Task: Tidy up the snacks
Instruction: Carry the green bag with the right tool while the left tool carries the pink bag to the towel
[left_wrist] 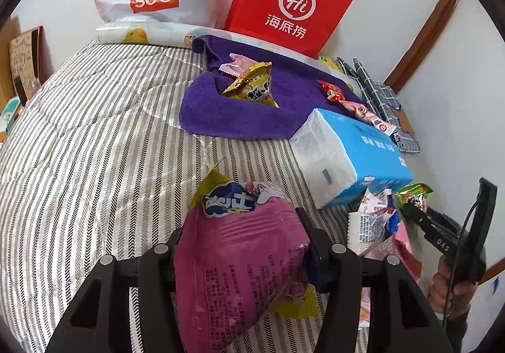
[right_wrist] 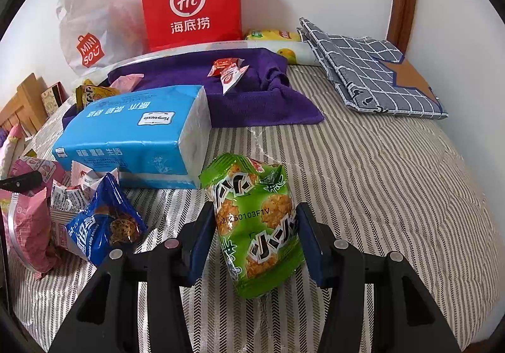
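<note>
A: L tongs (left_wrist: 243, 245) squeeze the pink bag (left_wrist: 240, 261). R tongs (right_wrist: 252, 239) squeeze the green bag (right_wrist: 255, 226). Both are clamped on a bag, jaws fairly narrow.

B: Where are the bags?

A: Both near us, over the striped bed (right_wrist: 378, 182). More snacks sit in a pile (right_wrist: 94, 220), left of the green one, next to the blue tissue pack (right_wrist: 132, 135).

B: What's the best way now?

A: I think they go w/ the other snacks on the purple towel (left_wrist: 284, 119), far side. Lift slow, don't squeeze harder, the bags are puffy & slippery.

B: What does the pink one look like?

A: Shiny, crinkly, yellow top w/ a blue logo. It tips to the left.
</note>
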`<state>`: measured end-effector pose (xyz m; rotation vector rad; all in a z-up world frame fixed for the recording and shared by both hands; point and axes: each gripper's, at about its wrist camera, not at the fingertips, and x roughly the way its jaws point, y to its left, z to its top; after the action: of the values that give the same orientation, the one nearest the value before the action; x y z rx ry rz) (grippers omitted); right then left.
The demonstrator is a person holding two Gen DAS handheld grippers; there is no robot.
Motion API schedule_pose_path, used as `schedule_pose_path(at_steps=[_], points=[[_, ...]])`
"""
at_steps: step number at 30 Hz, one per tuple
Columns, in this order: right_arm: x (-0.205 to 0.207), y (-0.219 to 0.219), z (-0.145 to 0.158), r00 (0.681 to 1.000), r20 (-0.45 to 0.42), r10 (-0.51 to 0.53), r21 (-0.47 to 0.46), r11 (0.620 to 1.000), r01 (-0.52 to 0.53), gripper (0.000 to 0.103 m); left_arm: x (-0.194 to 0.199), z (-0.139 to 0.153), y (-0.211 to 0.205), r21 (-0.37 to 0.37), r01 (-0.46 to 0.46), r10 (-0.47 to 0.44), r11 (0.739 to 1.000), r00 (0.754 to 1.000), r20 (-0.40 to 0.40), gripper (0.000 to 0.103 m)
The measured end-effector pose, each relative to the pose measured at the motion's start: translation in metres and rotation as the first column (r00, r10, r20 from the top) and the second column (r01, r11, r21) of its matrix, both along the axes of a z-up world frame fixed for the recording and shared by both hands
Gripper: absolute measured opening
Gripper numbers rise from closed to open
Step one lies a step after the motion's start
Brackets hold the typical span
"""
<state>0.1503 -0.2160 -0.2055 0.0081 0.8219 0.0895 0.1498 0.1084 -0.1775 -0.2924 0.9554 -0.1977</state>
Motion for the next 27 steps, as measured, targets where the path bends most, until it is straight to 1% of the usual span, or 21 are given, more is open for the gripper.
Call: schedule_pose_path(at_steps=[2,5,10,12,19,23,27], points=[[-0.001,-0.002,0.001,1.000,0.005,-0.002,0.016,1.000,0.002,0.048,-0.001,0.002,0.002,-0.010,0.000,0.000,1.000,1.000,-0.001,0.051],[-0.002,-0.003,0.002,1.000,0.008,-0.002,0.024,1.000,0.002,0.047,-0.003,0.009,0.003,-0.003,0.005,-0.005,1.000,1.000,0.013,0.051],[-0.009,-0.005,0.010,1.000,0.025,0.002,0.043,0.999,-0.004,0.047,-0.007,0.025,0.003,-0.007,0.014,-0.013,1.000,0.999,0.039,0.051],[-0.012,-0.005,0.019,0.999,0.039,0.005,0.057,0.998,-0.007,0.047,-0.008,0.031,0.002,-0.008,0.017,-0.016,1.000,0.999,0.052,0.051],[-0.023,0.002,0.052,0.995,0.098,0.029,0.055,0.998,-0.034,0.047,-0.007,0.056,-0.008,-0.036,0.048,-0.045,0.998,0.995,0.086,0.051],[-0.025,0.007,0.066,0.992,0.115,0.048,0.086,0.995,-0.058,0.047,-0.005,0.071,-0.018,-0.034,0.067,-0.063,0.997,0.992,0.108,0.051],[-0.025,0.015,0.079,0.989,0.136,0.060,0.089,0.993,-0.072,0.047,-0.001,0.084,-0.027,-0.037,0.085,-0.080,0.996,0.989,0.123,0.051]])
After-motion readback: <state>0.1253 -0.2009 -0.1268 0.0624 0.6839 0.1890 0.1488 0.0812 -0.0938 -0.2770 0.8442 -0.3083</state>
